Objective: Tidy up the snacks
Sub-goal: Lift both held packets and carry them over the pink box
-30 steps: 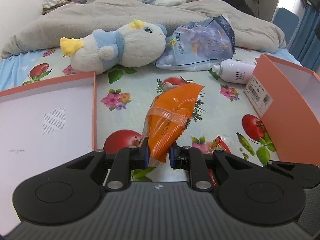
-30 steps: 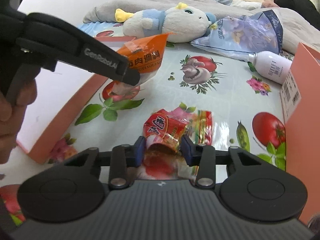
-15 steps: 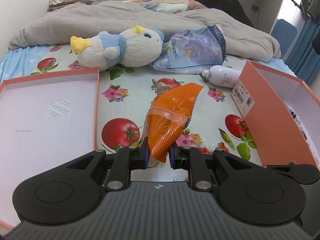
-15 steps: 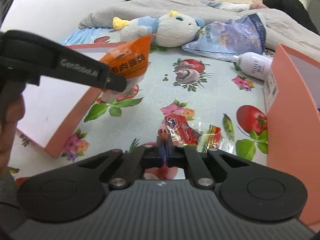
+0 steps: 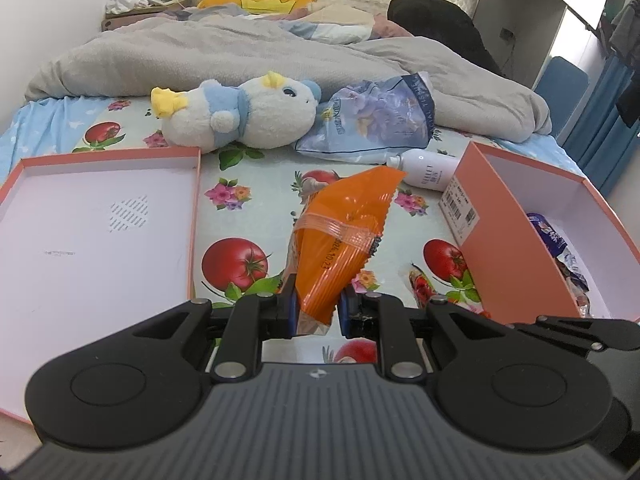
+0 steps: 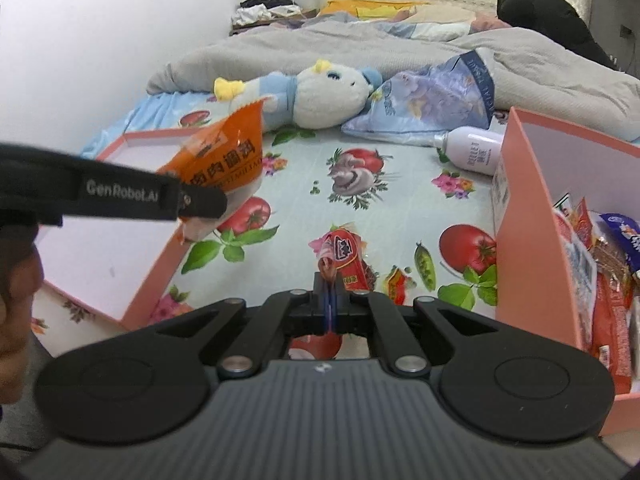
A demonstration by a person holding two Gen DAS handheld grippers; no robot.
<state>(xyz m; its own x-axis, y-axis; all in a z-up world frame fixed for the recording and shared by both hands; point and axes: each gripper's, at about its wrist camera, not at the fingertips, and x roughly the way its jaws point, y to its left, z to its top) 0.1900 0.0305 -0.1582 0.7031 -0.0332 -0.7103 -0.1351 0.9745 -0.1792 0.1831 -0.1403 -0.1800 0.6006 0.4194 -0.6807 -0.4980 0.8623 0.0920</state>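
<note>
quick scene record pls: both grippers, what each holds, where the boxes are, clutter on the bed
left gripper: shut on orange snack packet, lifted off the bed
right gripper: shut on the edge of red snack packet
box with snacks: right side, open, several packets inside
empty box lid: left side, lying open
loose on sheet: another red snack wrapper beside the held one
clutter: plush toy, tissue pack, white lotion bottle, grey blanket
</note>
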